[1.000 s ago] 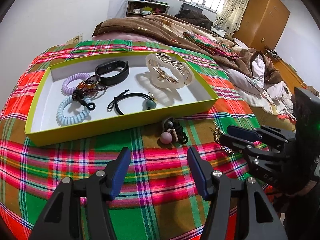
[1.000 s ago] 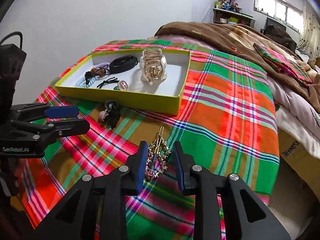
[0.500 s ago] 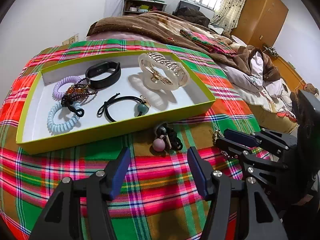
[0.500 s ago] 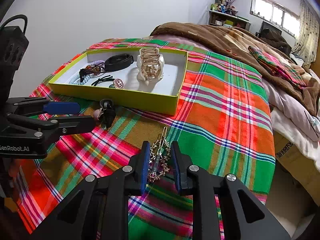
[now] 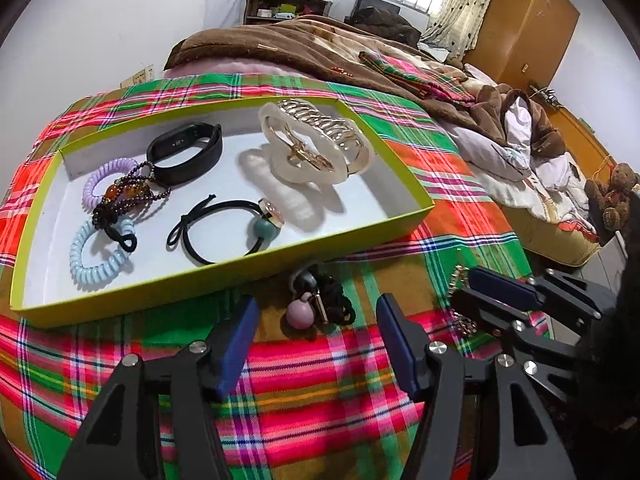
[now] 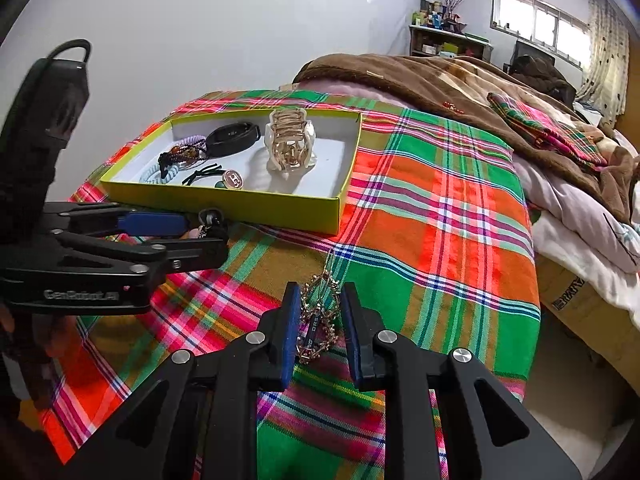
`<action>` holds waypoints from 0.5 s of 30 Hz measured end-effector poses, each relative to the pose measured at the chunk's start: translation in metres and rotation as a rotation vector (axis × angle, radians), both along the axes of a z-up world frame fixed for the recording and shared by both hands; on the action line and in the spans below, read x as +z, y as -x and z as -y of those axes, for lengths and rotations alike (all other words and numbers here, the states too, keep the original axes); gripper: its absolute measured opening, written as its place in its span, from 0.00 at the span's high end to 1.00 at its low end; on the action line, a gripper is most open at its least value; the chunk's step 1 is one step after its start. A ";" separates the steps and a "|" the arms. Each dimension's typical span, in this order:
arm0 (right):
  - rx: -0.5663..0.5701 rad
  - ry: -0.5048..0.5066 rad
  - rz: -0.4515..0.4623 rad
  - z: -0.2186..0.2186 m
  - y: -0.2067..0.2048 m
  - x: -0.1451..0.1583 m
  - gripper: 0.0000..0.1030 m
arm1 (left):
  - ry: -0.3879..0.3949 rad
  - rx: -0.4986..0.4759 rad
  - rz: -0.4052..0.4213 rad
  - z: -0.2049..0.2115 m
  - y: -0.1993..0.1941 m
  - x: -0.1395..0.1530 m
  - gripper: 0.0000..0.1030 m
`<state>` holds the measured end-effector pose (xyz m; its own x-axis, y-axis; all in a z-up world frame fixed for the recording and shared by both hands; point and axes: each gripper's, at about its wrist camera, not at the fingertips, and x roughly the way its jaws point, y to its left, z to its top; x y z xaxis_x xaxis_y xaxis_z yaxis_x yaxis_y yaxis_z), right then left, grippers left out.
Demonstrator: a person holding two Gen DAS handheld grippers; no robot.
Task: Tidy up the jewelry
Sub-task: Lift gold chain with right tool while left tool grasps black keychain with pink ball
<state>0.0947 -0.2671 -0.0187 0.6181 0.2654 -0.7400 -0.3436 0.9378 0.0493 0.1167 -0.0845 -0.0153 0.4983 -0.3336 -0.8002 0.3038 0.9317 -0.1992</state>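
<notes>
Between my right gripper's (image 6: 320, 330) narrowed jaws lies the gold chain (image 6: 318, 320) on the plaid cloth (image 6: 440, 216); whether they pinch it, I cannot tell. My left gripper (image 5: 316, 344) hangs released before the bobble hair tie (image 5: 320, 304), beside the yellow tray (image 5: 224, 280).

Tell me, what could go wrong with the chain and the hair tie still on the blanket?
The gold chain sits loosely between the right gripper jaws, part trailing onto the plaid blanket. It might slip out or snag when lifted.

The black hair tie with a pink bead lies right against the tray wall. The open left gripper could bump the tray and jostle what is inside.
</notes>
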 end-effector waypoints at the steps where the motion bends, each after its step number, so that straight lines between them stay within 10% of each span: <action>1: -0.001 -0.001 0.002 0.001 0.000 0.000 0.80 | -0.021 0.001 0.009 0.002 0.000 0.000 0.39; 15: -0.016 -0.016 0.003 0.007 0.002 0.000 0.80 | -0.165 0.028 0.068 0.017 -0.001 -0.003 0.51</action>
